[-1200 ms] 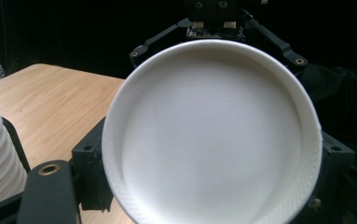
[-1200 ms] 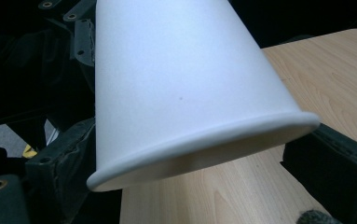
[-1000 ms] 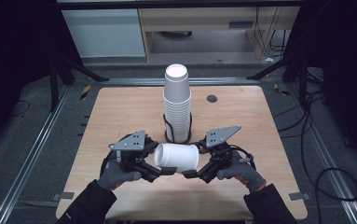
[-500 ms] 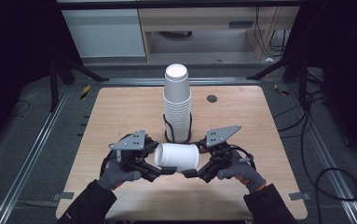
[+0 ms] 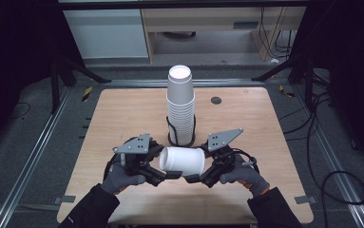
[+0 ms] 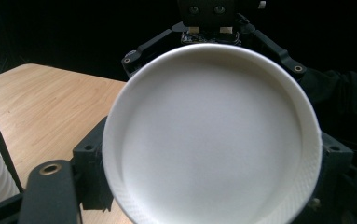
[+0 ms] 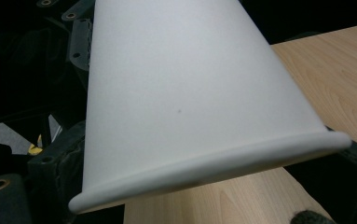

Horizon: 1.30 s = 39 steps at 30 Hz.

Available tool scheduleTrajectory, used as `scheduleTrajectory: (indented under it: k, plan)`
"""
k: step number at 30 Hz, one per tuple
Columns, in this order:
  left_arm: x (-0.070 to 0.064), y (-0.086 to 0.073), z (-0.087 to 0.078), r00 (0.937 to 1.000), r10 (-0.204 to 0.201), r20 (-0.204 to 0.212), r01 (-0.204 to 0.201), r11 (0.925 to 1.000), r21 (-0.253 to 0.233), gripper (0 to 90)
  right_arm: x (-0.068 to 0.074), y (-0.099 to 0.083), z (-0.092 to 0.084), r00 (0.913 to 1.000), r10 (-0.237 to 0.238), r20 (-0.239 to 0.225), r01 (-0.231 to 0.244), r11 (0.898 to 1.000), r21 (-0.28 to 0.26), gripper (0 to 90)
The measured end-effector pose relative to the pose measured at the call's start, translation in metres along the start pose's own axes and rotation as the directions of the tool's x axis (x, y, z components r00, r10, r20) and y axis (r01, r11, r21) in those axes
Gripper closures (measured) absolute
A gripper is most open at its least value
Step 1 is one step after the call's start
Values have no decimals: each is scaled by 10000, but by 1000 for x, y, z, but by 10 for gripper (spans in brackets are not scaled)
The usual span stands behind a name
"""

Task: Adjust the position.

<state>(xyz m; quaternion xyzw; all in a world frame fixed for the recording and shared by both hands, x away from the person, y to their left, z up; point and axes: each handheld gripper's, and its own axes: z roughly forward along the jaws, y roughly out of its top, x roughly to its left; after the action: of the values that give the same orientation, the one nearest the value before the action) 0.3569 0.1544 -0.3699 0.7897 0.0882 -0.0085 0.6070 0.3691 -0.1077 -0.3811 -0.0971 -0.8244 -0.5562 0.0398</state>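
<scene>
The left gripper (image 5: 167,174) and right gripper (image 5: 194,178) grip a horizontal paper cup (image 5: 183,160) between their fingers; the right fingers have just been closing.

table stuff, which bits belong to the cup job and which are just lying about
In the job: white paper cup, left gripper, right gripper, cup stack.
Lying about: dark round disc on the table, floor cables.

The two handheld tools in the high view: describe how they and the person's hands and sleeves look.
The left tool and right tool are black, angular linkage frames, each topped by a grey three-cornered plate with small dark holes. A thin black cable loops from the right tool. The left hand and right hand wear grey knit gloves; the right has an orange cuff edge. The sleeves are black.
</scene>
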Motion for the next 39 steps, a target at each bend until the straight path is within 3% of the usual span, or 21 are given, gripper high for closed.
scheduleTrajectory:
  k: [17,28,35,39]
  plan:
    - [2,-3,2,10000,-11,-96,13,9997,246,171,-2,-2,-1,10000,-37,-8,37,9991,420,89]
    - [4,-3,-8,9993,8,-368,3,9995,305,118,-4,-2,-8,9995,-106,286,87,9978,662,87]
    - [7,-4,-14,9988,20,-493,12,9980,638,99,-6,-5,-14,9973,-332,661,250,9924,1204,87]
    - [9,-8,-12,9979,114,-633,-37,9928,1199,87,-7,-7,-14,9956,-507,786,371,9855,1657,87]
